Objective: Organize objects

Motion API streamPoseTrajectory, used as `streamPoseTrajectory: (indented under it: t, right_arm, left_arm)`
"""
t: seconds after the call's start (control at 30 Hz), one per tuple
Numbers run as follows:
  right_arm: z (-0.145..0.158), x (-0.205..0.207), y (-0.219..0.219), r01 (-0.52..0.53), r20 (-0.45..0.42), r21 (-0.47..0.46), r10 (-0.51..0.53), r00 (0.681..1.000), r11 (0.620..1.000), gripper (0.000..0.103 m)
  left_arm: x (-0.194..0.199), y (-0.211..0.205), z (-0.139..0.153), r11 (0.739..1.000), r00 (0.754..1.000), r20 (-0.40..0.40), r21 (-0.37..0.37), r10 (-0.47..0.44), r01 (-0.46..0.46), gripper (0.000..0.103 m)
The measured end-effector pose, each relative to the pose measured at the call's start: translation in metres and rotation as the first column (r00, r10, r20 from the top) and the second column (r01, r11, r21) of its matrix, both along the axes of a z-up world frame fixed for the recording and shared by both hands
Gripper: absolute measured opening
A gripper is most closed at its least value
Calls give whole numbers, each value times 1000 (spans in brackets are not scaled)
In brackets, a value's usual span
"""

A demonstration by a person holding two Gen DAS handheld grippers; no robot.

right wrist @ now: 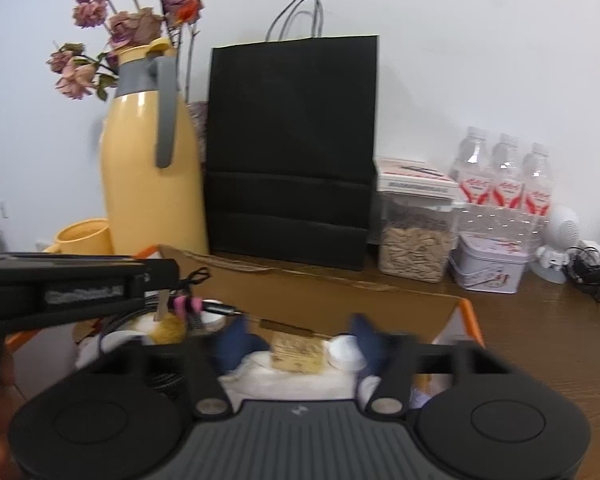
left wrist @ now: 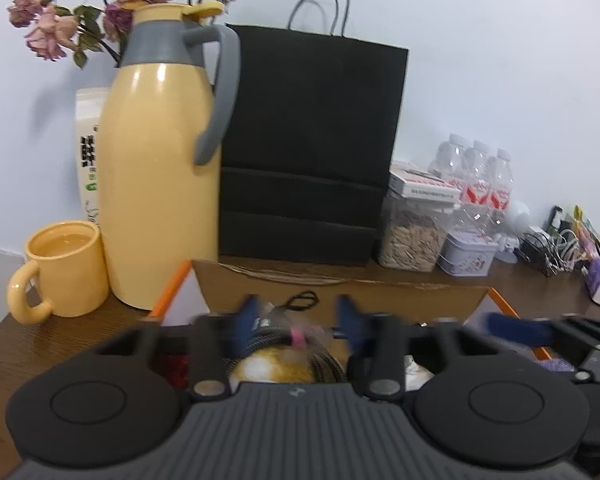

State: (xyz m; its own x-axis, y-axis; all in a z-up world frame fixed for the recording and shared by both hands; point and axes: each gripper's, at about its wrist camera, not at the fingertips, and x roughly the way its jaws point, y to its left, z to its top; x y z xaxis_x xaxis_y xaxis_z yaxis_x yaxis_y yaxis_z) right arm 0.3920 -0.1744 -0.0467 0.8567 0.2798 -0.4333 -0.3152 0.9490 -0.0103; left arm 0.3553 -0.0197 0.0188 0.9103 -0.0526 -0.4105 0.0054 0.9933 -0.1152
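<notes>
An open cardboard box [left wrist: 340, 292] with orange-edged flaps stands on the brown table and holds mixed items. My left gripper [left wrist: 300, 316] is open above the box, its blue fingertips [left wrist: 246, 314] on either side of a coiled braided cable with a pink tie [left wrist: 298, 338] lying over a yellow round object [left wrist: 276, 366]. My right gripper [right wrist: 300, 340] is open over the same box [right wrist: 340, 300], above a tan card [right wrist: 298, 354], white paper and a white cap [right wrist: 344, 352]. The left gripper's body [right wrist: 72, 284] shows at the left of the right wrist view.
Behind the box stand a yellow thermos jug [left wrist: 160, 168], a yellow mug [left wrist: 64, 268], a black paper bag [left wrist: 308, 148] and dried roses [left wrist: 100, 12]. To the right are a seed jar [right wrist: 414, 240], a tin [right wrist: 490, 268], water bottles [right wrist: 504, 184] and tangled cables [right wrist: 592, 272].
</notes>
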Motion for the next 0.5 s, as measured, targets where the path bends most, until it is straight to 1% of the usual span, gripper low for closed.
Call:
streamPoseTrajectory:
  t: [0.03, 0.07, 0.1, 0.13, 0.17, 0.33, 0.5]
  right_arm:
    - [1, 0, -2, 12, 6, -2, -12, 1000, 1000, 92]
    - [1, -1, -4, 18, 11, -5, -18, 1000, 1000, 94]
    - [2, -1, -5, 22, 13, -4, -22, 1000, 1000, 95]
    - [3, 0, -8, 27, 9, 1, -27, 1000, 1000, 100]
    - [3, 0, -9, 31, 6, 5, -31, 1000, 1000, 103]
    - [5, 1, -13, 42, -11, 5, -42, 999, 999, 103]
    - [8, -4, -12, 32, -9, 1, -32, 999, 999, 103]
  left_arm:
    - [-1, 1, 1, 1000, 1000, 7, 2, 11, -11, 87]
    - [-2, 3, 2, 1000, 1000, 16, 6, 19, -19, 97]
    - [-4, 4, 4, 1000, 999, 30, 11, 27, -27, 103]
    - [-6, 5, 6, 999, 999, 41, 15, 36, -36, 103]
    - [-7, 7, 7, 999, 998, 40, 14, 40, -41, 103]
    - [-9, 14, 14, 999, 998, 33, -6, 49, -49, 103]
    - [-14, 15, 18, 999, 999, 30, 6, 41, -41, 103]
